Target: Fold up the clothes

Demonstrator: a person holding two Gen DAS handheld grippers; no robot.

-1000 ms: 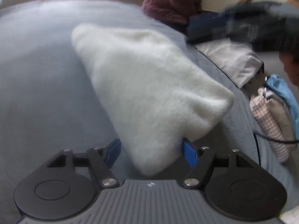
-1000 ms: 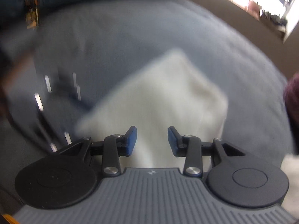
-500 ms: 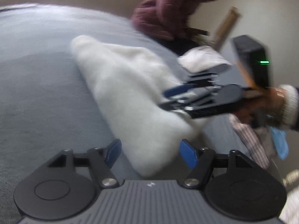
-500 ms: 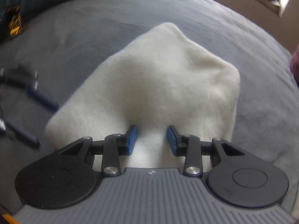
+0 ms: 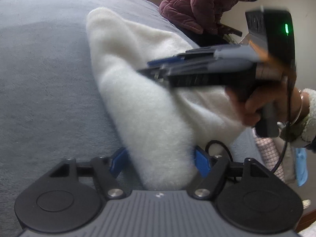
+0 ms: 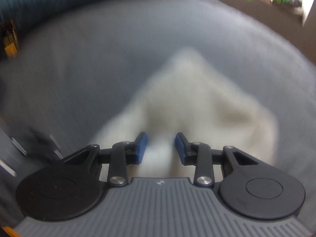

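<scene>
Fleece (image 5: 150,106) is partly folded on the bed (image 5: 43,79).
My left gripper (image 5: 160,162) opens around its corner; my right gripper (image 6: 161,148) closes, grip unclear.

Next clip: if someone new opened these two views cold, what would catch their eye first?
A fluffy white garment lies folded on the grey bed cover in the middle of both views. In the left wrist view the right tool cuts across it from the right, gripped by a hand. The left tool straddles the garment's near corner, its jaws opening; behind, a person in a maroon quilted jacket bends over.
</scene>
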